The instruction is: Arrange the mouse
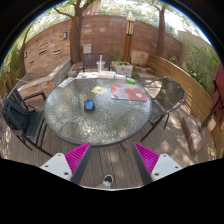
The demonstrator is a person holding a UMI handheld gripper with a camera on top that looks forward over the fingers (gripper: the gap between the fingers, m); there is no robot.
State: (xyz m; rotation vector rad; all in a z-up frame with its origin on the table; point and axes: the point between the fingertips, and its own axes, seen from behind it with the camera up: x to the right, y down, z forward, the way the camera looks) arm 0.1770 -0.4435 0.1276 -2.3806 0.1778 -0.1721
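A small blue mouse (89, 104) lies on the round glass table (75, 120), left of its middle. To its right, a red and green mat (129, 92) lies flat on the same tabletop. My gripper (112, 158) hangs well short of the table's near edge, above the wooden deck. Its fingers are open, the magenta pads (76, 157) are wide apart, and nothing is held between them. The mouse is far beyond the fingertips.
Black metal chairs stand at the table's left (20, 115) and right (170, 95). A wooden bench (197, 97) runs along the right side. A fence (100, 35) and a side table (116, 68) with objects close the back. A shoe (108, 181) shows below the fingers.
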